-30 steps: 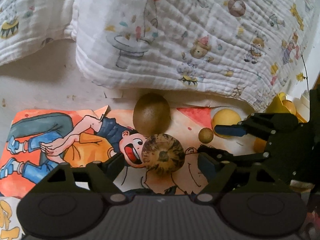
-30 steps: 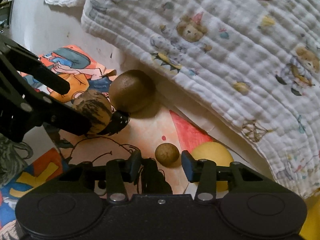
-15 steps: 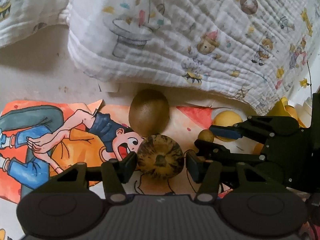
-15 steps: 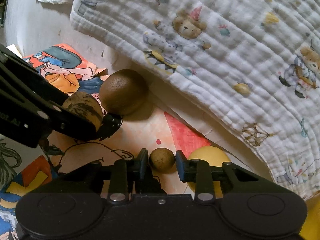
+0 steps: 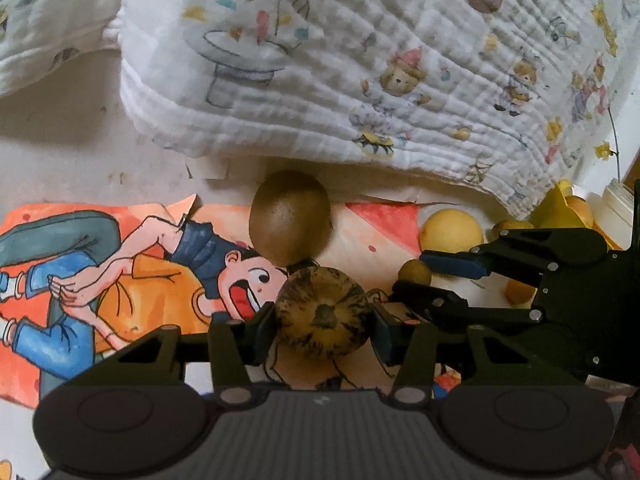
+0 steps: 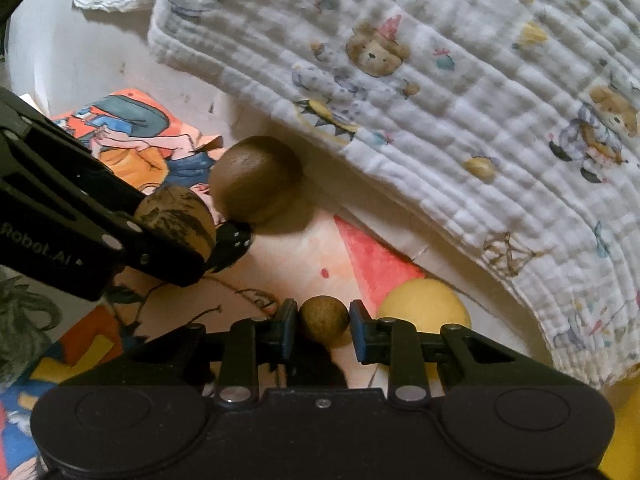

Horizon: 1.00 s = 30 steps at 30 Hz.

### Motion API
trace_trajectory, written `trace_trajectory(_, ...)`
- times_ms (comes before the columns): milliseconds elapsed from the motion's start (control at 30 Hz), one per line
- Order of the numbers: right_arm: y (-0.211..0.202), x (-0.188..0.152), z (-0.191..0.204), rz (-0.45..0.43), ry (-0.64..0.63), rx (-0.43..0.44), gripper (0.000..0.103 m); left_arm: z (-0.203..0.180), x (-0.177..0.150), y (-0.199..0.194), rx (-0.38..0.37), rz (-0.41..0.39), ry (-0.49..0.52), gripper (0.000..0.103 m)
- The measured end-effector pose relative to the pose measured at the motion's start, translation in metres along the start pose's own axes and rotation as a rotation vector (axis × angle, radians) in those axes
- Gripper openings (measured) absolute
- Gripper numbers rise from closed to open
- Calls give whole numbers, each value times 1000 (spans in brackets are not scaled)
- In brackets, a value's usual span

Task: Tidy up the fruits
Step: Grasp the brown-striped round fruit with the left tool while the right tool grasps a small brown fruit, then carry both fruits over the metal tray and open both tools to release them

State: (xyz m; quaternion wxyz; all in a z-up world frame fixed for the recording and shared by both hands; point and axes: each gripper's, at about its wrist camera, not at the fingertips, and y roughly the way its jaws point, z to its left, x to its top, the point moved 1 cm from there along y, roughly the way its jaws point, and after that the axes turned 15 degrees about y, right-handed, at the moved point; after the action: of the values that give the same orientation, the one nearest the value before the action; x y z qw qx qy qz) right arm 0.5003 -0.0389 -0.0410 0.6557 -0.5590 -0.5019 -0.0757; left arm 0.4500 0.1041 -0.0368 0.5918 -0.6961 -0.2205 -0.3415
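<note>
My left gripper (image 5: pixel 322 320) is shut on a brown-and-yellow mottled round fruit (image 5: pixel 322 314), which also shows in the right wrist view (image 6: pixel 176 216). A brown kiwi (image 5: pixel 290 216) lies just beyond it on the cartoon poster (image 5: pixel 120 264); it also shows in the right wrist view (image 6: pixel 256 178). My right gripper (image 6: pixel 323 326) is shut on a small tan round fruit (image 6: pixel 323 319), low over the poster. A yellow round fruit (image 6: pixel 424 306) lies just right of it. In the left wrist view the right gripper (image 5: pixel 420 276) holds the small fruit (image 5: pixel 416 272).
A white quilted blanket with bear prints (image 5: pixel 360 60) lies heaped along the far edge of the poster, close behind the kiwi. Yellow fruits and a yellow object (image 5: pixel 568 208) sit at the far right. More printed sheets (image 6: pixel 60 344) lie at the near left.
Both grippers have closed: the left on the mottled fruit, the right on the small tan fruit. Both moved forward a little toward the blanket.
</note>
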Motion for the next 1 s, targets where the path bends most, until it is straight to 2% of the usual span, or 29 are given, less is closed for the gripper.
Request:
trace_trajectory(500,-66,-25,20,-31,12,57,30,-21,-14,-59,2,-6,4,53)
trace_trajectory(1000,-165,-65,48,-67,51,145,30,-62,-66,-139,-39,-10,28,53)
